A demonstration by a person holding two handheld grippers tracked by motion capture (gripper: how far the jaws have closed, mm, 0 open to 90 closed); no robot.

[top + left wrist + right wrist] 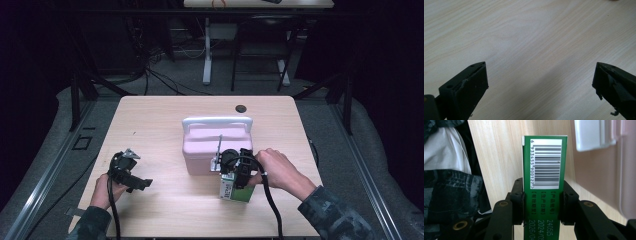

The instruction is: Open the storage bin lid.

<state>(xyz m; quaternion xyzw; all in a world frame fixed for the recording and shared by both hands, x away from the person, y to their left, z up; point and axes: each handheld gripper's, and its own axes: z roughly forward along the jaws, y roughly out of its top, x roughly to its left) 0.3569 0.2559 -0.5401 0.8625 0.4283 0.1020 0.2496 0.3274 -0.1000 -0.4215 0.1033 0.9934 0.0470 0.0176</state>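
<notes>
We see the right tongs (541, 202) clamped on a green carton (545, 182), pads pressing its two narrow sides. In the right gripper view the carton's long axis runs straight out along the jaws, barcode face toward the camera. In the high view the carton (236, 191) sits at the near right of the table (150, 130), just in front of the pink box (207, 150). Our left tongs (540, 82) stand wide apart over bare wood at the near left, holding nothing.

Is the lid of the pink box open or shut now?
Shut. In the high view the lid lies flat on the pink box, its white handle along the far edge, and no gap shows.
</notes>
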